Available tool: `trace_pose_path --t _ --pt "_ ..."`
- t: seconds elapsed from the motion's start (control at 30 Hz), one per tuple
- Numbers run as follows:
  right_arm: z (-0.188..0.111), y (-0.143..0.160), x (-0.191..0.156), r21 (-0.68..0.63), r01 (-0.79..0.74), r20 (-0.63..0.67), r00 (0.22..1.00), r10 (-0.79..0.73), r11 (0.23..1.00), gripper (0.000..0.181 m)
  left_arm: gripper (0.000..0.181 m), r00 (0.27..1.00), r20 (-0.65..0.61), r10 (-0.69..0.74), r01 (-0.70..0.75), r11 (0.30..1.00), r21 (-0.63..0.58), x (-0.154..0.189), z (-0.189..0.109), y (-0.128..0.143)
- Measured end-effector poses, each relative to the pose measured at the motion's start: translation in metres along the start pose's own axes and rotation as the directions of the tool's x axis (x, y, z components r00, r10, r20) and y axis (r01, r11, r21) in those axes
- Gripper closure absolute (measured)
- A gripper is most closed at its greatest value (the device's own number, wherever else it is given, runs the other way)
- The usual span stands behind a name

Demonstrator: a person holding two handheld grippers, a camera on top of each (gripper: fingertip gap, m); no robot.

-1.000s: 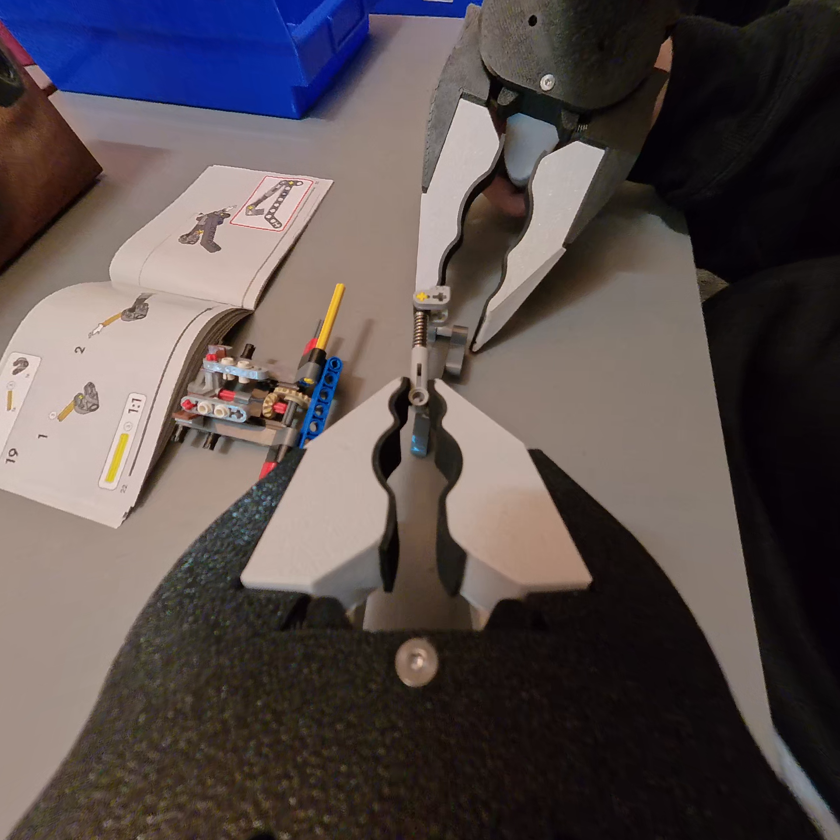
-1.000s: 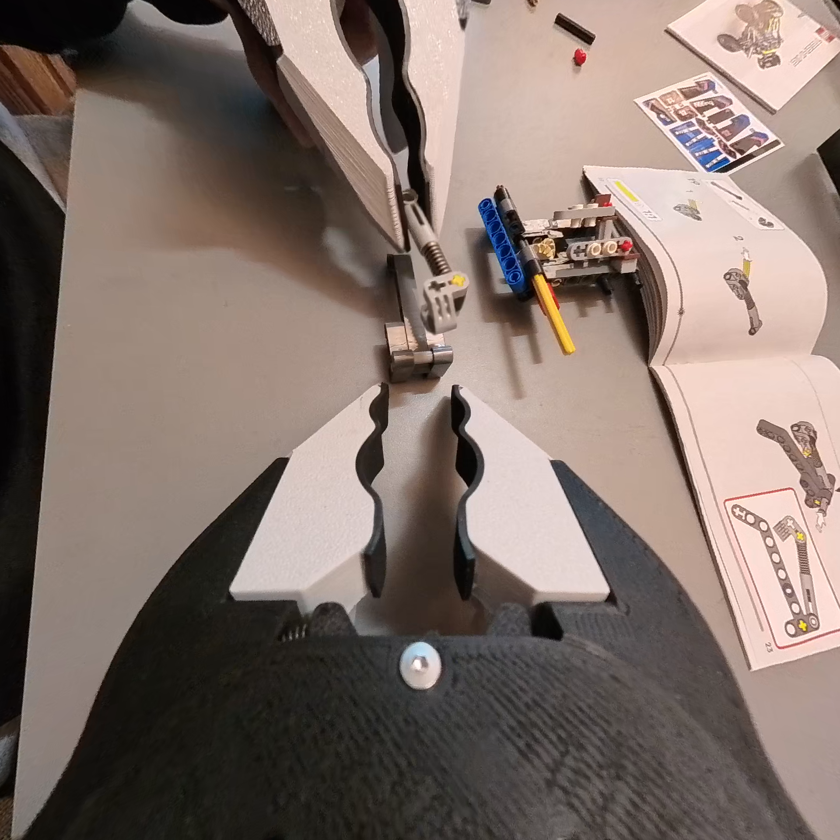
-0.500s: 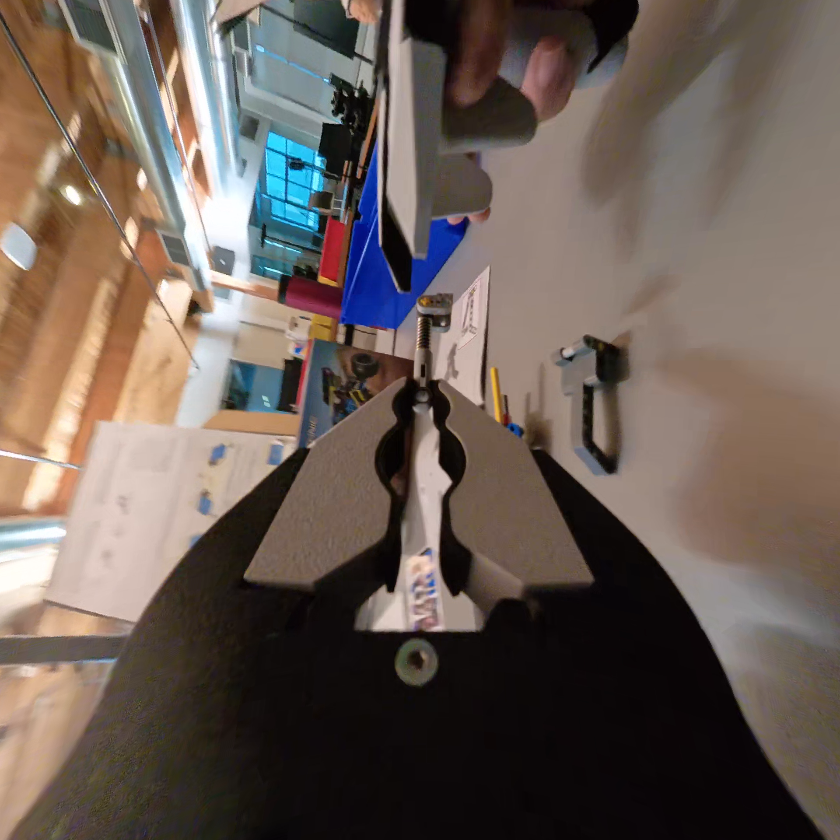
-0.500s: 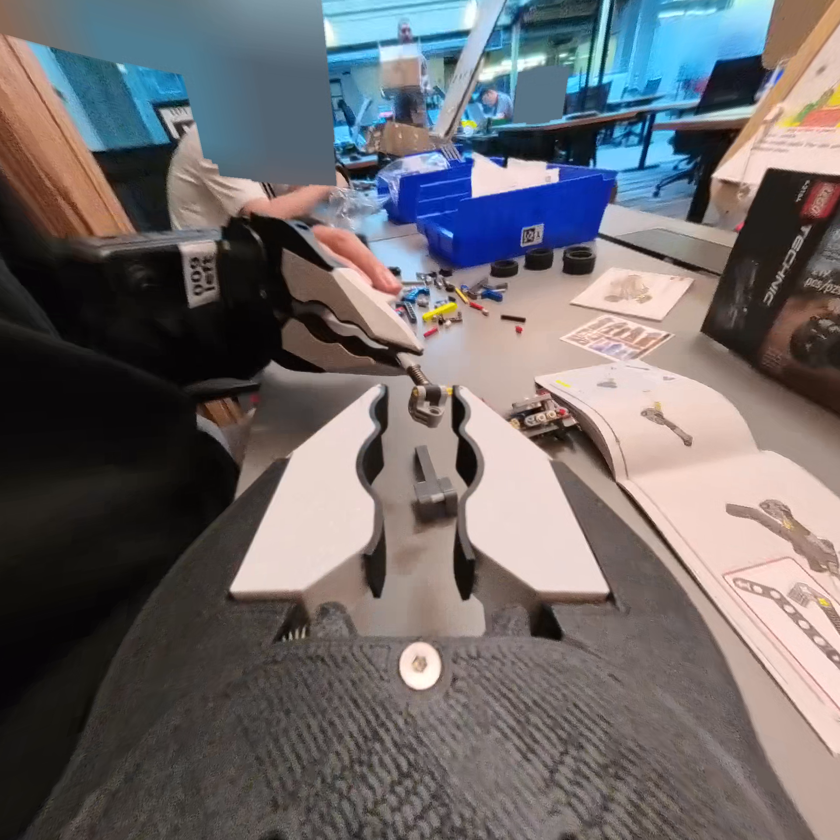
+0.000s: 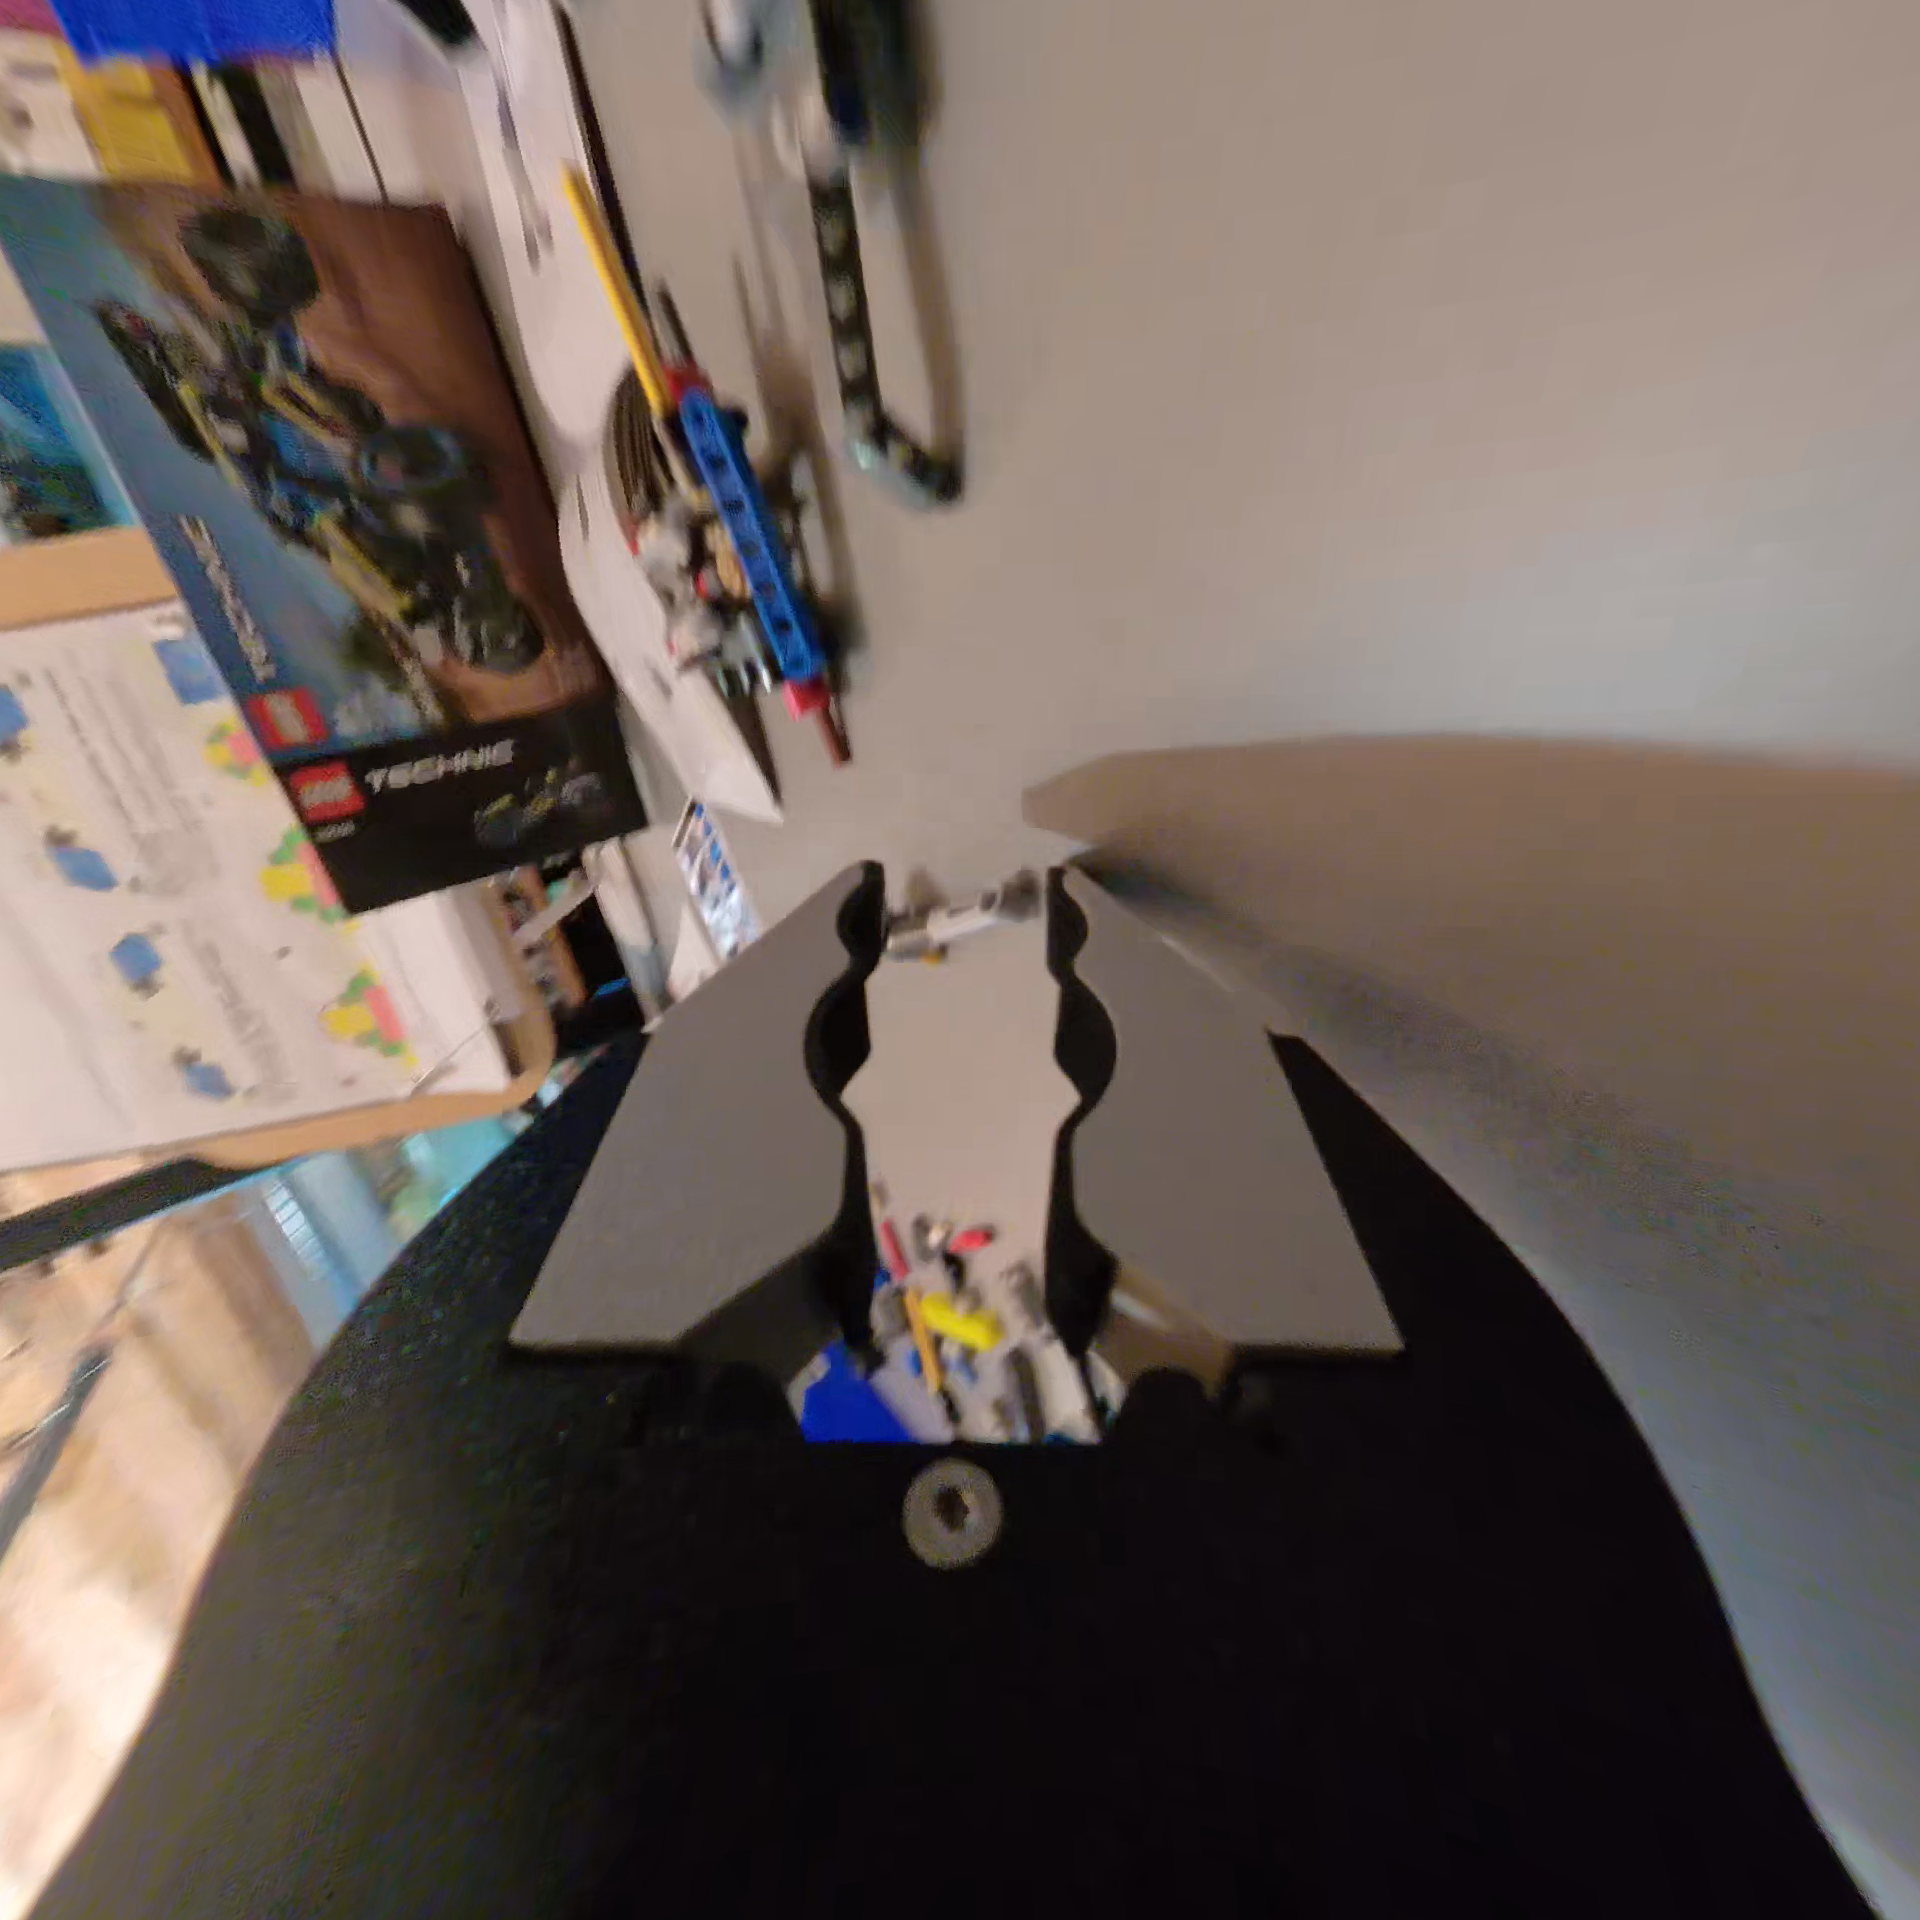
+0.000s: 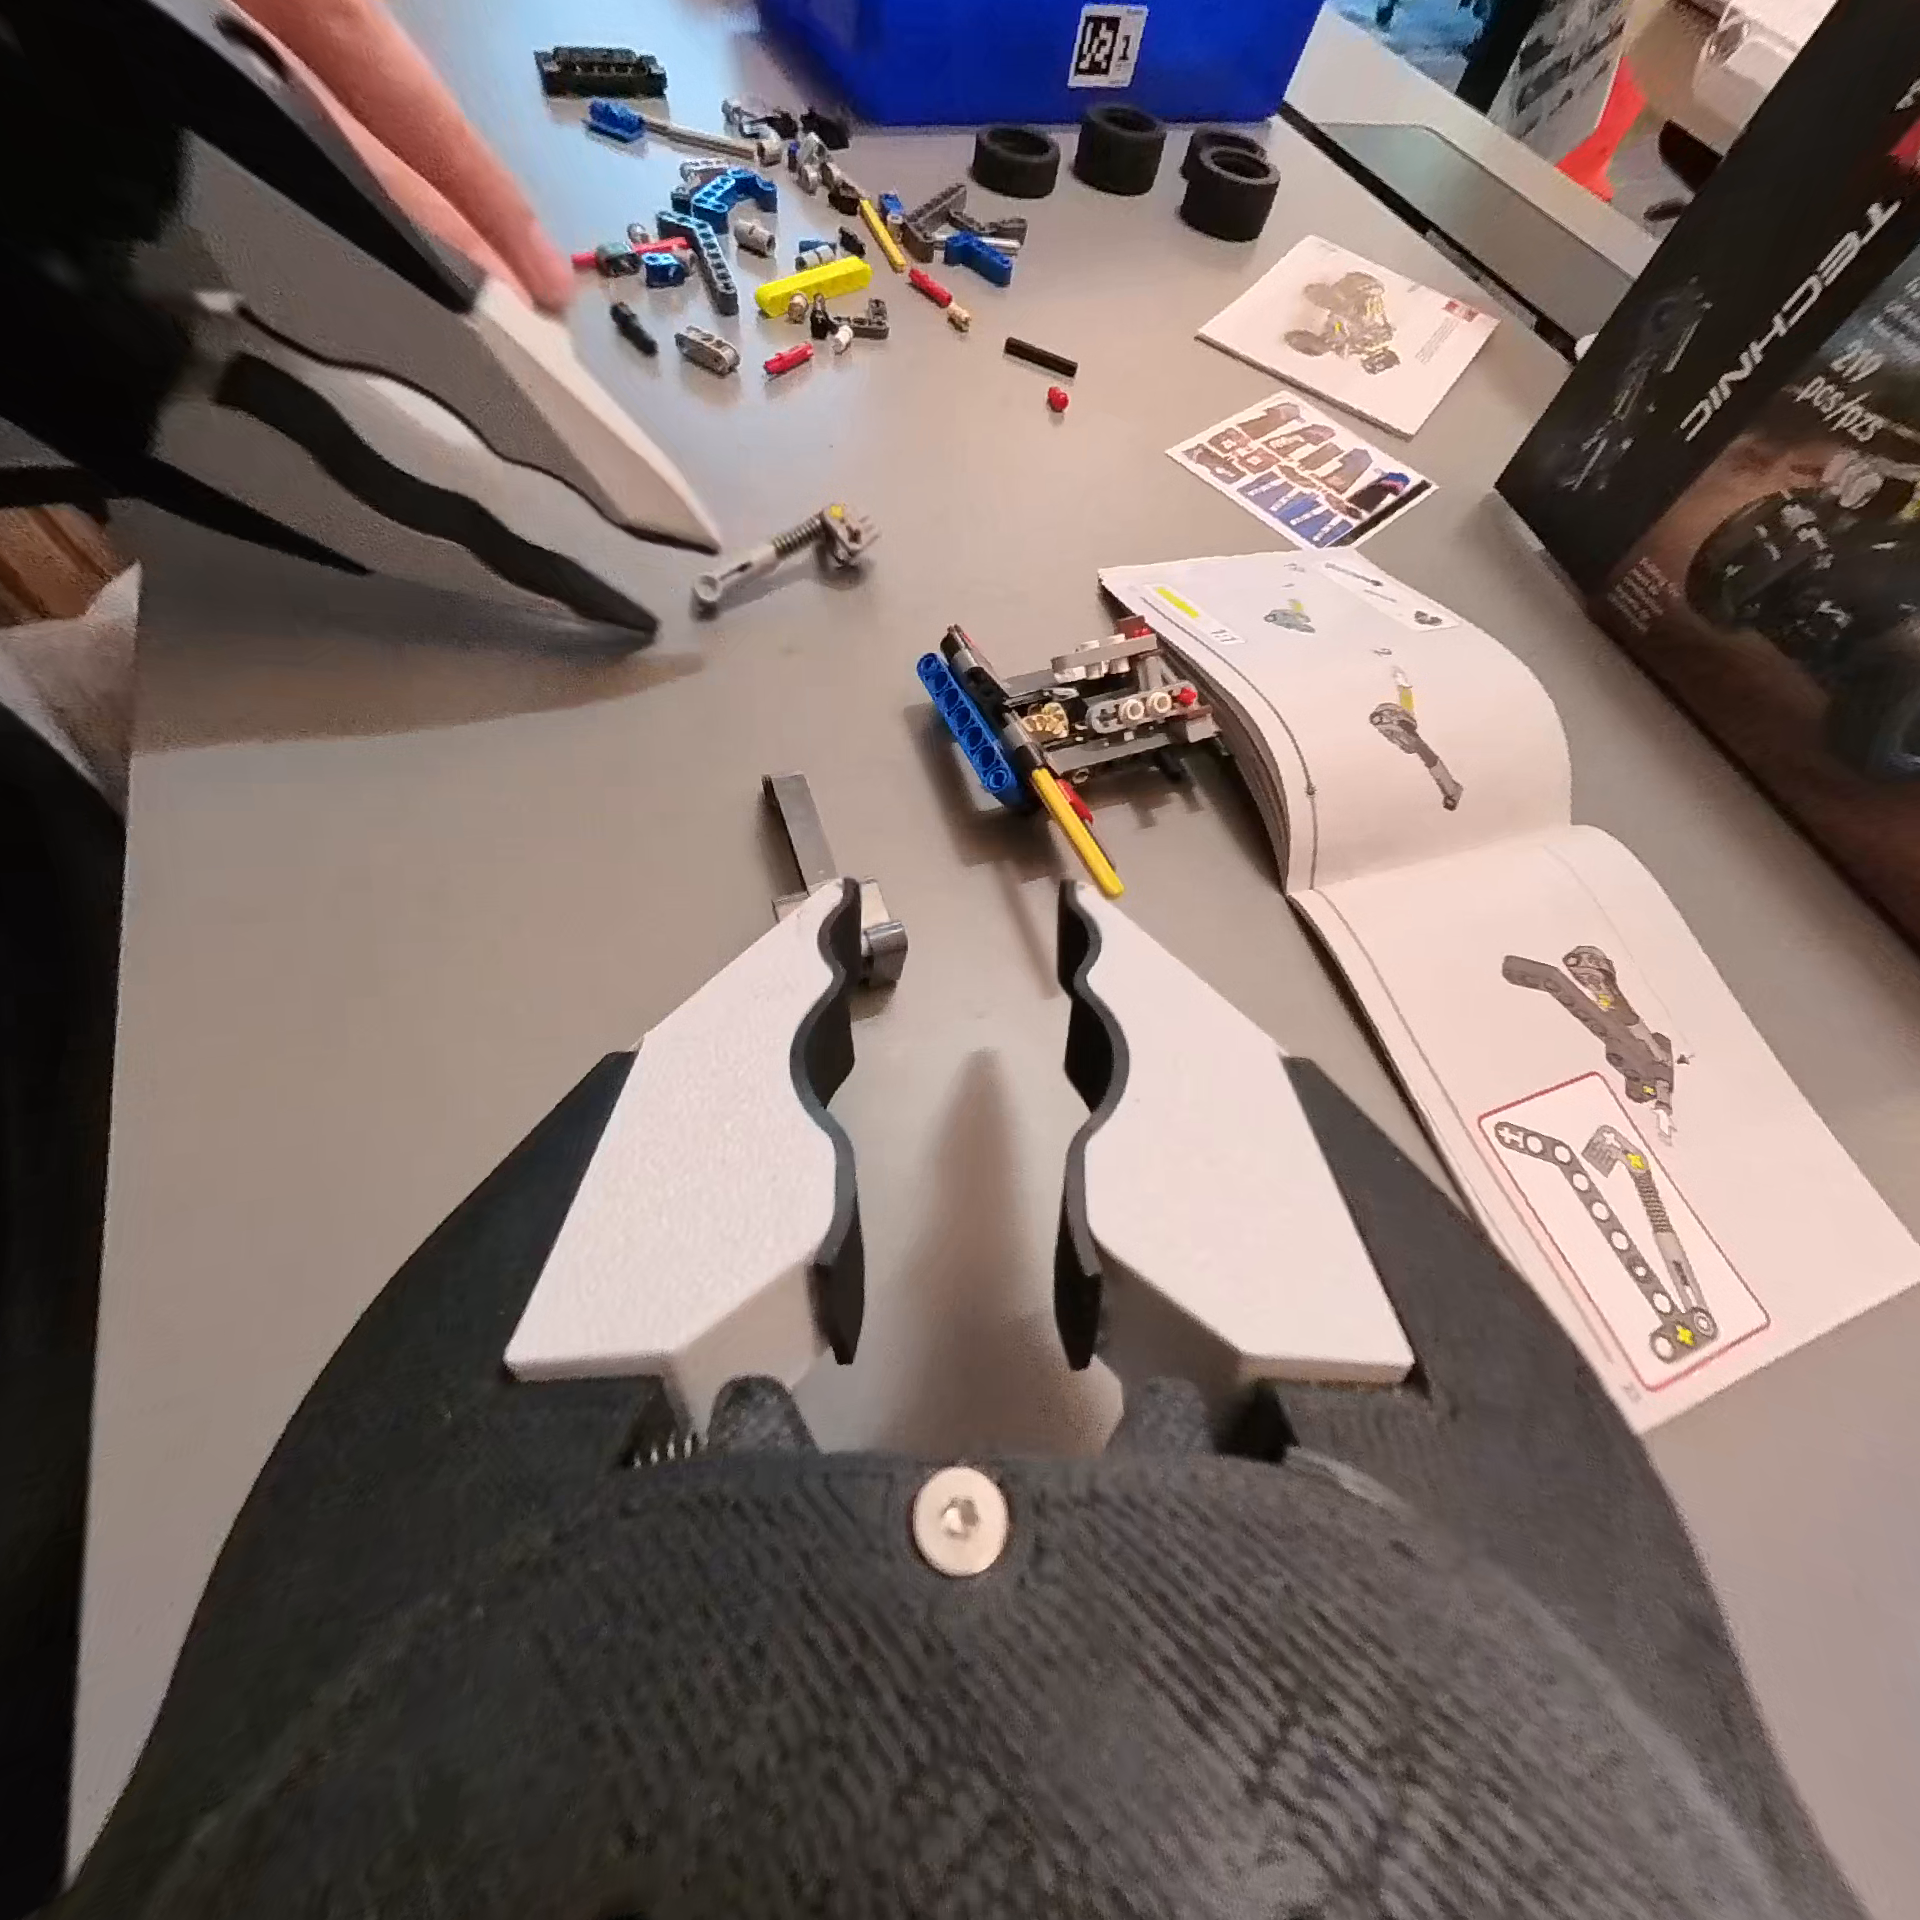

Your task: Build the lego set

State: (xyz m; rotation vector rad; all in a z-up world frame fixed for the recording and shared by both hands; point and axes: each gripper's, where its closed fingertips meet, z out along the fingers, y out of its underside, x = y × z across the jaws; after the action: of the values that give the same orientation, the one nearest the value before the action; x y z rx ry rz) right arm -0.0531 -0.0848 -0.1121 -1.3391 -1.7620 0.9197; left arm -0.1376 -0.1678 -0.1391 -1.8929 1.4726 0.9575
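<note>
Printed writing shows on the dark box [image 6: 1756, 436], perhaps blurred, and the open booklet [image 6: 1558, 1039].

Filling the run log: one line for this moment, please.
left gripper: open, empty | right gripper: open, empty | shock absorber: on table | grey beam: by right fingertip

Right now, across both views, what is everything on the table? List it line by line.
spring strut: one, grey, loose on table by left gripper's tips
bent beam: one, dark grey, at right gripper's left finger
part-built model: one, blue, grey, yellow axle, beside booklet
booklet: one, white, open, right
loose pieces: many, mixed colours, far side
tyres: four, black, by blue bin
leaflet: one, white
sticker sheet: one
box: one, dark, far right
left gripper: open
right gripper: open
</note>
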Motion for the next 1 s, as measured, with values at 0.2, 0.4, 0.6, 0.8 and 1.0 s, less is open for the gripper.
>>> trace_pose_path --t 0.2,0.4,0.6,0.8,1.0 --pt "-0.003 0.009 0.002 -0.02 0.0 0.014 1.0 0.0 1.0 0.146 0.142 0.984 -0.17 -0.057 0.092 0.974 0.205 -0.02 -0.017 0.009" --pt "-0.002 0.017 -0.003 -0.04 0.025 0.046 0.999 -0.024 0.999 0.145 0.143 0.926 -0.17 0.338 -0.309 0.935 0.176 -0.027 0.018 0.046" --pt "-0.004 0.015 -0.002 -0.011 0.015 0.053 0.998 -0.015 1.0 0.146 0.158 0.801 -0.299 0.518 -0.455 0.852 0.259 -0.005 0.03 0.034" --pt "-0.002 0.018 -0.007 -0.036 0.048 0.082 0.996 -0.045 0.998 0.146 0.178 0.765 -0.592 0.253 -0.159 0.965 0.207 0.005 0.02 0.022" --pt "0.0 0.011 -0.02 0.012 0.133 0.128 0.983 -0.133 0.991 0.145 0.178 0.468 -0.863 -0.189 0.313 0.949 -0.038 -0.007 0.001 -0.011"
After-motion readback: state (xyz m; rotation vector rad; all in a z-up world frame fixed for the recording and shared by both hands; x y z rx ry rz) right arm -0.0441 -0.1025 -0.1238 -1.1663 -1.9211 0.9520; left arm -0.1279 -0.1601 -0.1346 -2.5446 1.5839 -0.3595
